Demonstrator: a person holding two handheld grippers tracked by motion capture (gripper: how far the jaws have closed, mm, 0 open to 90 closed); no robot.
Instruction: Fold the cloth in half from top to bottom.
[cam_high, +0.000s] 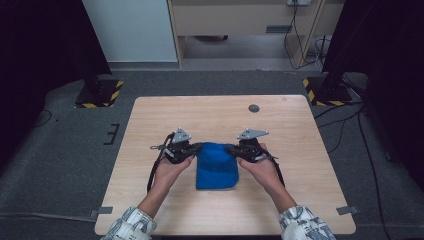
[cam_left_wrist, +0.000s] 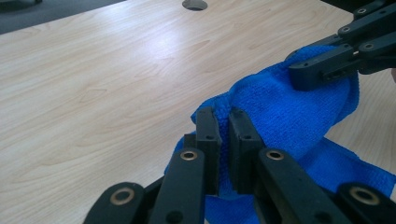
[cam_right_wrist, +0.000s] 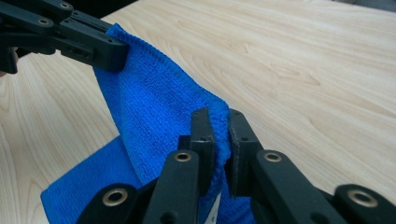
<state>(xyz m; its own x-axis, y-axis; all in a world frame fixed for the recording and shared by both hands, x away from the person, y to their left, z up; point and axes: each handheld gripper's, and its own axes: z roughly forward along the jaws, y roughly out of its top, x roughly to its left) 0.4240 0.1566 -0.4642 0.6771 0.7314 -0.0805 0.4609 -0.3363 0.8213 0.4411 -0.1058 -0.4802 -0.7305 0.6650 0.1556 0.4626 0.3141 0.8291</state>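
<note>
Sleeves, patterned, two (cam_high: 131, 223): yours, entering nearest the high camera, one hand behind each gripper.

Left gripper (cam_left_wrist: 223, 122): jaws pressed together on a fold of the blue cloth (cam_left_wrist: 280, 112), pinching its edge.

Right gripper (cam_right_wrist: 219, 122): jaws likewise closed on the cloth's edge, opposite your left gripper, the raised fold stretched between the two.

Blue cloth, one: upper part lifted between your grippers, lower part resting on the bench (cam_high: 280, 125) just below them and toward you. It appears folded over itself.

Step in hand, as judged: a fold, with both held corners carried together over the lying part.

Next move calls for: bringing both grippers down level and in step, so the held edge lands square on the edge beneath; keep the pinch until the cloth rests flat, then release both sides together. An uneven descent would likely skew the fold.

Containers: none seen. A small round hole (cam_high: 254, 108) sits in the bench beyond your right gripper.
</note>
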